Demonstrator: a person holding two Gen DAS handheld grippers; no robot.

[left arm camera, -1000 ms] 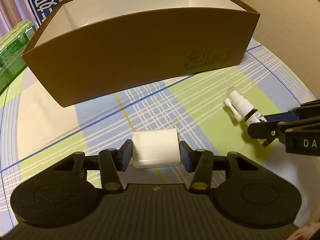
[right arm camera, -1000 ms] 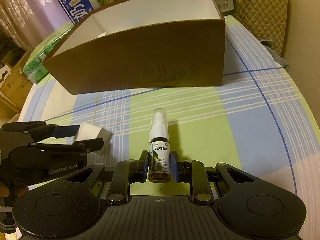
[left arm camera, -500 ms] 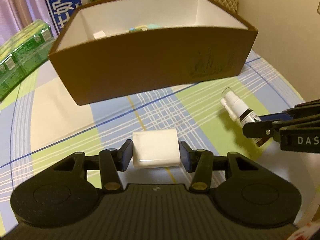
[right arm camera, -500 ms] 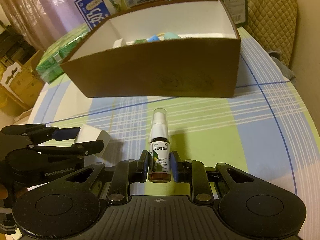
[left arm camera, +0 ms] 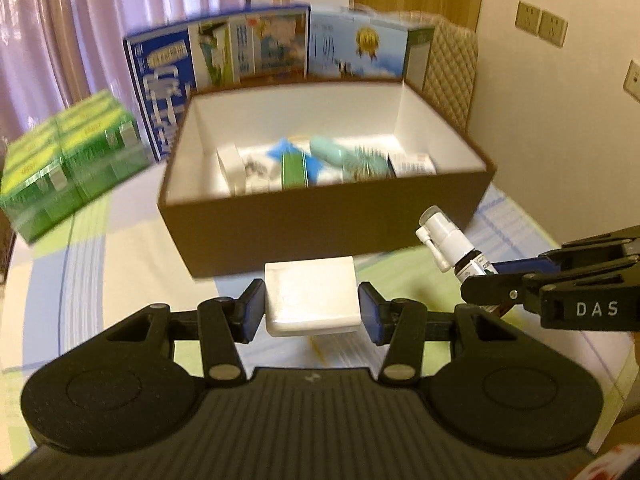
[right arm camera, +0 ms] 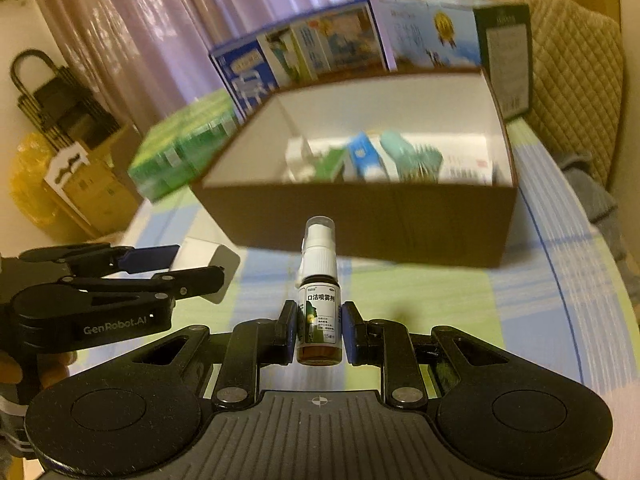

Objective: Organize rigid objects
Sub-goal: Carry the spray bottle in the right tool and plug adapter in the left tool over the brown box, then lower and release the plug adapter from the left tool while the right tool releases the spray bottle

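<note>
Nearest, the left gripper (left arm camera: 312, 309) pinches a white block (left arm camera: 311, 300) between its blue pads, while the right gripper (right arm camera: 319, 328) clamps a small brown spray bottle (right arm camera: 319, 300) upright by its labelled body. Both are held clear of the checked tablecloth (right arm camera: 520, 300). Beyond them sits the open brown box (left arm camera: 320, 236), already holding several blurred items, with printed cartons (left arm camera: 256, 48) behind it.

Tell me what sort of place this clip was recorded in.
Most likely a room in a home. A table under a plaid cloth, pink curtains behind it, a quilted chair back and wall sockets point to that. A brown box of household items sits on the table.
</note>
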